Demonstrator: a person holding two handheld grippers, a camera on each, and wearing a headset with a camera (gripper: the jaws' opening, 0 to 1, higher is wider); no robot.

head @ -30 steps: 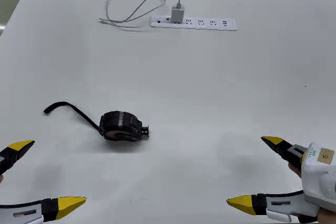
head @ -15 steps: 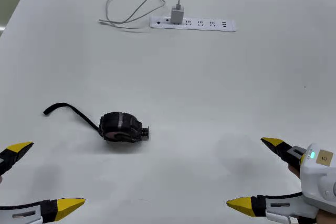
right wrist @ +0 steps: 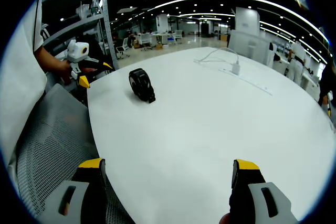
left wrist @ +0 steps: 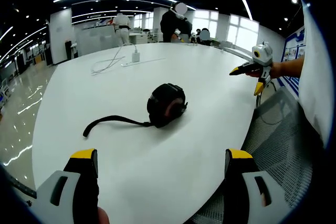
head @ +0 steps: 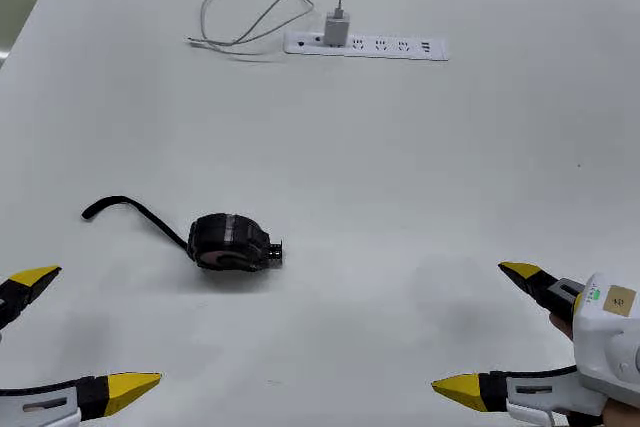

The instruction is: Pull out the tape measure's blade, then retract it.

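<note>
A black tape measure point(head: 230, 241) lies on its side on the white table point(head: 400, 167), its black wrist strap point(head: 125, 209) trailing to the left; no blade is drawn out. It also sits mid-table in the left gripper view point(left wrist: 167, 104) and the right gripper view point(right wrist: 142, 83). My left gripper point(head: 85, 332) is open at the lower left, short of the tape measure, with nothing between its yellow-tipped fingers point(left wrist: 84, 156). My right gripper point(head: 485, 327) is open at the lower right, well apart from it.
A white power strip point(head: 368, 44) with a plugged-in charger and a looped white cable point(head: 250, 12) lies at the far side of the table. The near table edge runs just under both grippers. People stand in the background of the left gripper view.
</note>
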